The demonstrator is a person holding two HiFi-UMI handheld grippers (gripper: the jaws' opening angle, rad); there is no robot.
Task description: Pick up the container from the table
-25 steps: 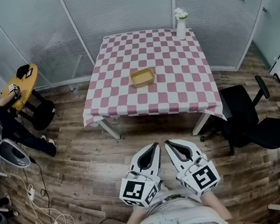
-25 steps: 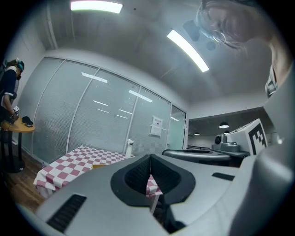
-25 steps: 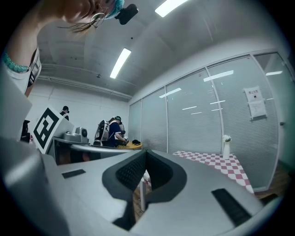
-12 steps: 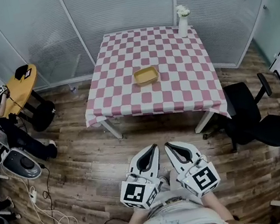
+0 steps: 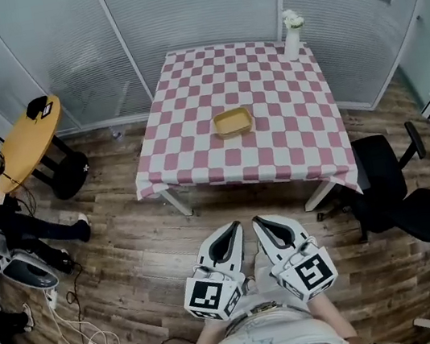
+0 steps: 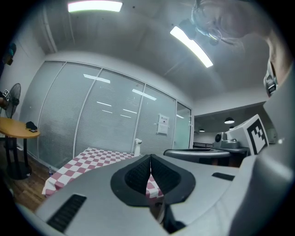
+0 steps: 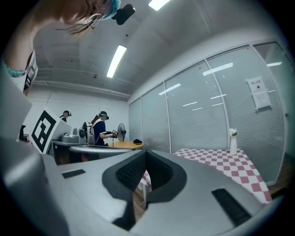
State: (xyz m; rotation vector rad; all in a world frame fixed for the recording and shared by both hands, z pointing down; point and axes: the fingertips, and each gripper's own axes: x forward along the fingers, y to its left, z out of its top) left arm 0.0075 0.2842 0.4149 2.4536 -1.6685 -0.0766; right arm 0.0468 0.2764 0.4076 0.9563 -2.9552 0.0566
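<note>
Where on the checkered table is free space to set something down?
Bare on the table: the left part, from the container to the left edge, and the strip between container and front edge. Taken: the centre, by the container; the far right corner, by the vase.

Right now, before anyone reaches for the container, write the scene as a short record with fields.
Container: yellow, shallow, near the table's middle
Table: pink-and-white checked cloth
Vase: white, flowers in it, table's far right corner
Left hand-held gripper: shut, empty, over the floor, short of the table
Right hand-held gripper: shut, empty, close beside the left one
Chair: black, on the floor right of the table
</note>
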